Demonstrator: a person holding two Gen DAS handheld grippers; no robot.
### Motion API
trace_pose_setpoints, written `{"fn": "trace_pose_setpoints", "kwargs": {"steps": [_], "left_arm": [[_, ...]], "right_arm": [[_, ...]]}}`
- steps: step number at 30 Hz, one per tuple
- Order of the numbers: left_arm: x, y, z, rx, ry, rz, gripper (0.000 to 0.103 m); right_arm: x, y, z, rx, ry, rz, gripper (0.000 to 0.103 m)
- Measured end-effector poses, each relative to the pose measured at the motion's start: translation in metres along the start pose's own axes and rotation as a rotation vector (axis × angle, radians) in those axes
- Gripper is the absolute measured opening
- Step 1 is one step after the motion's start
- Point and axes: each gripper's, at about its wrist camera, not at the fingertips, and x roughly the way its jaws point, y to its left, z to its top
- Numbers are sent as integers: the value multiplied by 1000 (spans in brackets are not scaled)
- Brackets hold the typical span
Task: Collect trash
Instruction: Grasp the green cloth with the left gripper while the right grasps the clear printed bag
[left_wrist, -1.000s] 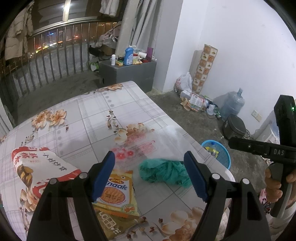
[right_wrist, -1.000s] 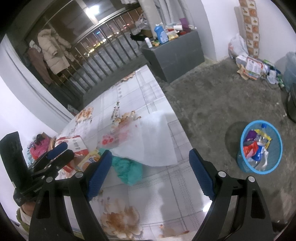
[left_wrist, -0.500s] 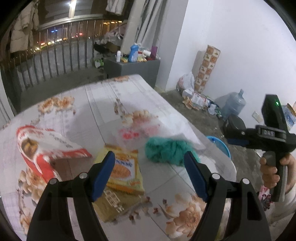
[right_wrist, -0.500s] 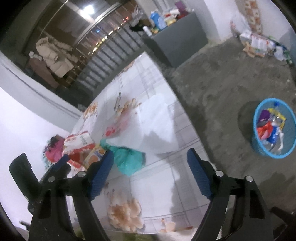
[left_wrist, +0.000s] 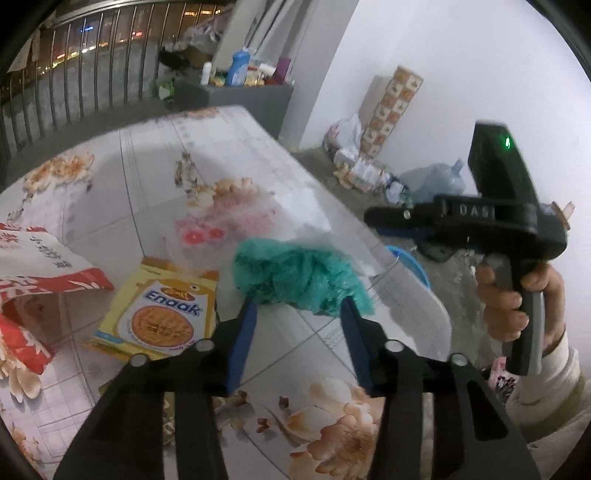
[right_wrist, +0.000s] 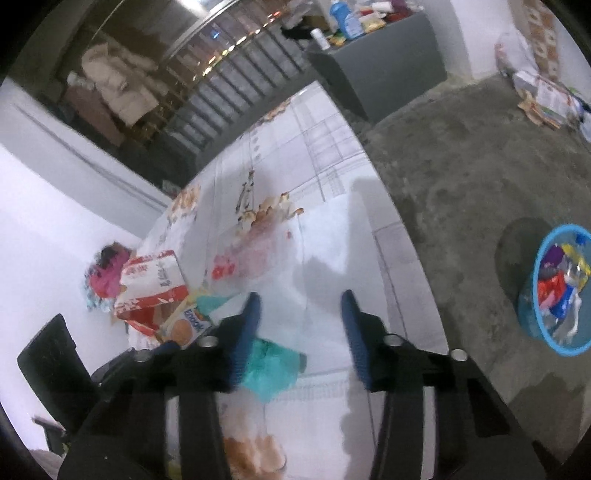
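Note:
A crumpled green plastic bag (left_wrist: 299, 277) lies on the floral table (left_wrist: 155, 173); my left gripper (left_wrist: 298, 314) is open with its blue pads on either side of the bag's near edge. A yellow Enaak biscuit box (left_wrist: 162, 314) lies left of it, beside a red and white snack bag (left_wrist: 33, 266). A clear plastic sheet (left_wrist: 236, 225) lies behind the green bag. My right gripper (right_wrist: 299, 306) is open above the white sheet (right_wrist: 325, 251) near the table's right edge. The green bag (right_wrist: 273, 365) shows by its left finger.
A blue trash basket (right_wrist: 561, 291) with wrappers stands on the concrete floor right of the table. A grey cabinet (left_wrist: 240, 96) with bottles stands behind the table by the railing. A water jug (left_wrist: 439, 181) and bags lie against the white wall.
My left gripper has moved forward and down to the green bag, its jaws narrower. My right gripper has moved in over the table edge, also narrower.

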Motion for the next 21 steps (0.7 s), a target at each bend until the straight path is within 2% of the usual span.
{"fn": "trace_pose_setpoints", "kwargs": {"steps": [3, 6, 7, 10, 12, 21], "left_arm": [[7, 2, 1, -26, 20, -11, 36], [12, 2, 0, -40, 30, -2, 32], [14, 2, 0, -42, 32, 4, 30], [17, 5, -3, -57, 43, 5, 27], [18, 6, -6, -65, 52, 6, 26], [5, 7, -22, -90, 53, -38, 26]], "right_arm": [[15, 4, 9, -29, 25, -5, 39], [33, 3, 5, -17, 97, 0, 28], [38, 5, 1, -17, 121, 4, 21], [44, 10, -17, -28, 169, 20, 10], [44, 12, -29, -13, 185, 43, 8], [27, 8, -67, 45, 192, 51, 6]]}}
